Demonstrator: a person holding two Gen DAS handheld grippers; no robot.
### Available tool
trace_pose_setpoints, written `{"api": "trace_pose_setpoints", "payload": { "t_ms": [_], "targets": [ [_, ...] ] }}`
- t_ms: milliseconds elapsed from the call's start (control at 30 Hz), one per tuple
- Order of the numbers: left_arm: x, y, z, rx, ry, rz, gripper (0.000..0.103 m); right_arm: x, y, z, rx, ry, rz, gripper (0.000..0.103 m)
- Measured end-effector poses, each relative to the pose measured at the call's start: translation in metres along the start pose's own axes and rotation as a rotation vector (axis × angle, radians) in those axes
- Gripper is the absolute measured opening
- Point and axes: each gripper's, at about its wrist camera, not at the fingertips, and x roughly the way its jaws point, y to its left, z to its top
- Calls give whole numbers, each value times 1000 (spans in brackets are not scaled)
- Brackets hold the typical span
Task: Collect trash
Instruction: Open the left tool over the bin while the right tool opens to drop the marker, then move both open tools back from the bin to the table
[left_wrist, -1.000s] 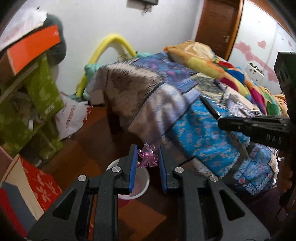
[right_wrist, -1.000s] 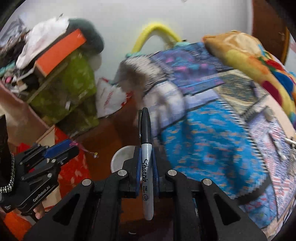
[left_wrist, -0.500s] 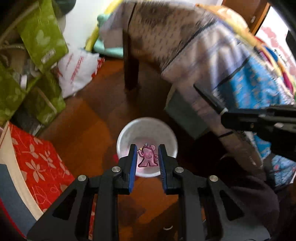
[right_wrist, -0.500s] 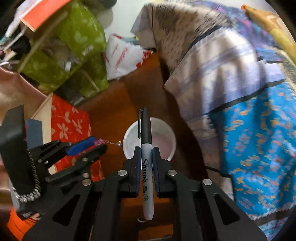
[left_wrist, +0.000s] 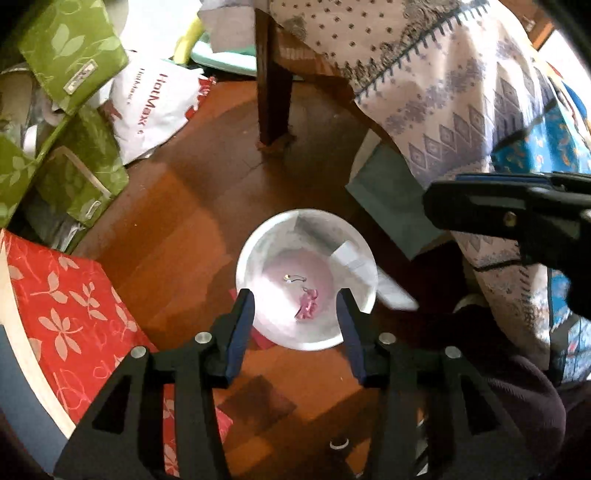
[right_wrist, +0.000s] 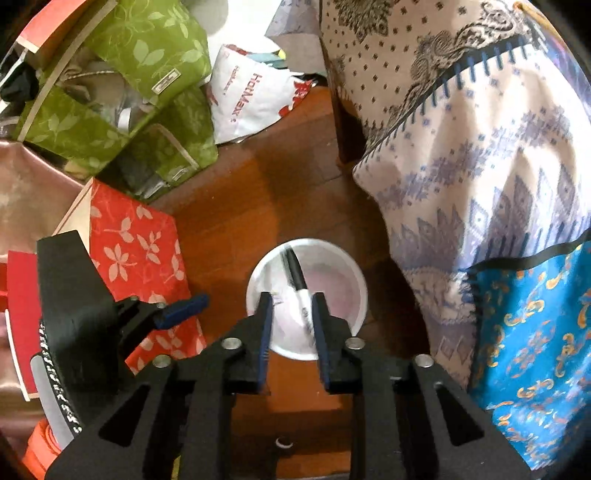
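A white round bin (left_wrist: 258, 254) stands on the wooden floor; it also shows in the right wrist view (right_wrist: 351, 269). My left gripper (left_wrist: 295, 306) is open above its near rim. A pink toy figure with a key ring (left_wrist: 308, 301) lies in the bin, free of the fingers. My right gripper (right_wrist: 293, 310) is open over the same bin. A black Sharpie marker (right_wrist: 295, 277) is tilted between its fingers, loose and blurred, over the bin. The right gripper shows at the right of the left wrist view (left_wrist: 509, 218); the left gripper shows at the left of the right wrist view (right_wrist: 177, 310).
A bed draped with patterned cloths (right_wrist: 480, 155) overhangs right of the bin, its wooden leg (left_wrist: 273, 92) behind. Green leaf-print boxes (left_wrist: 70, 51), a white HotMax bag (left_wrist: 155, 99) and a red flowered box (left_wrist: 62, 295) crowd the left.
Both grippers tipped down over the bin and opened. The pink toy dropped from the left gripper into the bin. The marker came loose from the right gripper and is falling.
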Motion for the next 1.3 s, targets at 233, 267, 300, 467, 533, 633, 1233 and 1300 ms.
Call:
{"api": "trace_pose_setpoints", "payload": {
  "t_ms": [233, 267, 300, 467, 533, 633, 1233, 1300],
  "targets": [
    [-19, 2, -1, -18, -38, 11, 45, -20, -12, -9, 13, -57, -27, 28],
    [-26, 2, -2, -17, -51, 11, 45, -24, -14, -11, 15, -63, -27, 28],
    [-33, 1, -3, -17, -64, 13, 45, -27, -14, -11, 17, -71, -26, 28],
    [-73, -6, -5, -4, -143, 15, 45, -59, -17, -21, 21, -142, -38, 28],
    [-90, -10, -6, 2, -178, 13, 45, -74, -17, -26, 23, -173, -36, 28],
    [-120, -19, -8, 12, -235, 7, 45, -100, -20, -34, 33, -229, -39, 28],
    [-254, -162, -20, 206, -515, -93, 48, -264, -83, -129, 153, -572, -163, 28],
    [-257, -188, -17, 231, -525, -117, 48, -275, -96, -140, 177, -591, -190, 28]
  ]
}}
